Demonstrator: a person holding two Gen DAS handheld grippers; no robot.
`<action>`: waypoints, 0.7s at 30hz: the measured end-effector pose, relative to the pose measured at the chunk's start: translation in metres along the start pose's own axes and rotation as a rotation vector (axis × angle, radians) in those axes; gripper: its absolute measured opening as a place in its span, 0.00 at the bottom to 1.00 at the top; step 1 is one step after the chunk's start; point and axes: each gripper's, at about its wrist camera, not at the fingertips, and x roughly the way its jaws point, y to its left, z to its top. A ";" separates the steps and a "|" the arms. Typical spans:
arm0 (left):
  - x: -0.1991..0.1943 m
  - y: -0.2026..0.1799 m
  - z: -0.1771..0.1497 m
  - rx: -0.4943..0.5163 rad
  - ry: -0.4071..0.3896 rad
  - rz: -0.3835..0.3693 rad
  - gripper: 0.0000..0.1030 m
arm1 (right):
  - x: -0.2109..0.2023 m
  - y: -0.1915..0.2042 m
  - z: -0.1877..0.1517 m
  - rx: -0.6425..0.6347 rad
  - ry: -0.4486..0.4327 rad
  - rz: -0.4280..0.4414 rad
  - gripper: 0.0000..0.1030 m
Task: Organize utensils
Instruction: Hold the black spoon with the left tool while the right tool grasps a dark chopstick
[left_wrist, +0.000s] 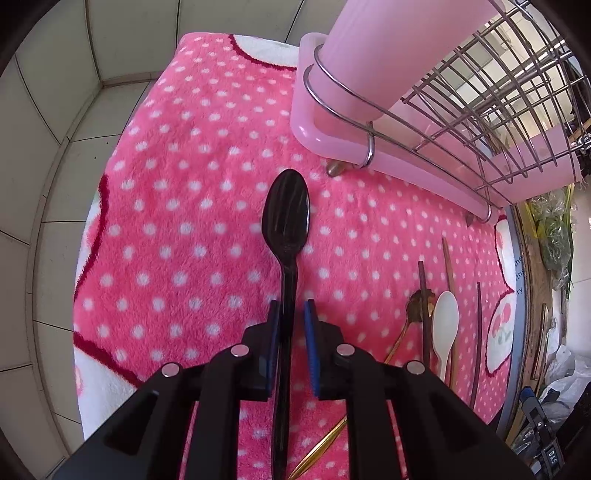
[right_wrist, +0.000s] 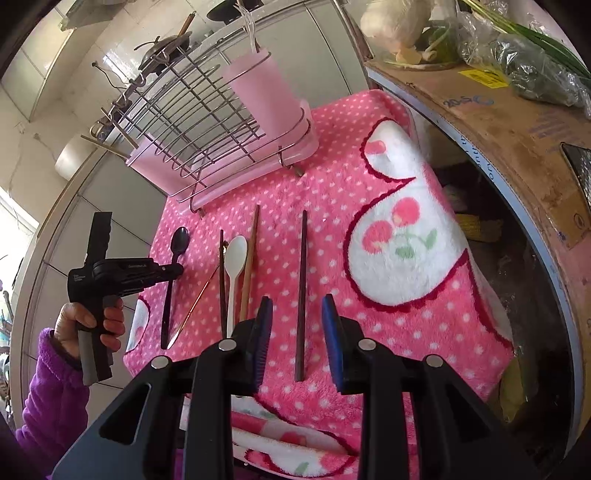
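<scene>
Left gripper (left_wrist: 291, 314) fingers straddle black plastic spoon (left_wrist: 286, 218) handle, not clamped; right gripper (right_wrist: 297, 314) open, empty; spoon's light, slick, so regrip mid-handle, bowl at 12 o'clock.

Both tools are matte black plastic. The left gripper (left_wrist: 291, 314) carries two flat fingers faced with ribbed blue pads (left_wrist: 309, 332), and round silver pins (left_wrist: 240, 350) cap the pivots of its angular linkage arms. The right gripper (right_wrist: 297, 314) is built the same (blue pads, silver pins, triangular cut-outs in the arms). From the right wrist view, the left tool shows a pistol-style body with small white lettering and a grey handle. The hand (right_wrist: 83, 325) has a fuzzy purple sleeve (right_wrist: 51, 391).
</scene>
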 end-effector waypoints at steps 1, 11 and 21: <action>0.000 0.001 0.000 -0.003 0.001 -0.007 0.12 | 0.002 0.001 0.002 -0.003 0.005 -0.001 0.27; -0.002 0.004 0.001 0.009 0.046 0.004 0.12 | 0.050 0.019 0.043 -0.101 0.094 -0.042 0.27; -0.002 -0.007 0.013 0.072 0.119 0.059 0.13 | 0.113 0.021 0.075 -0.131 0.216 -0.165 0.27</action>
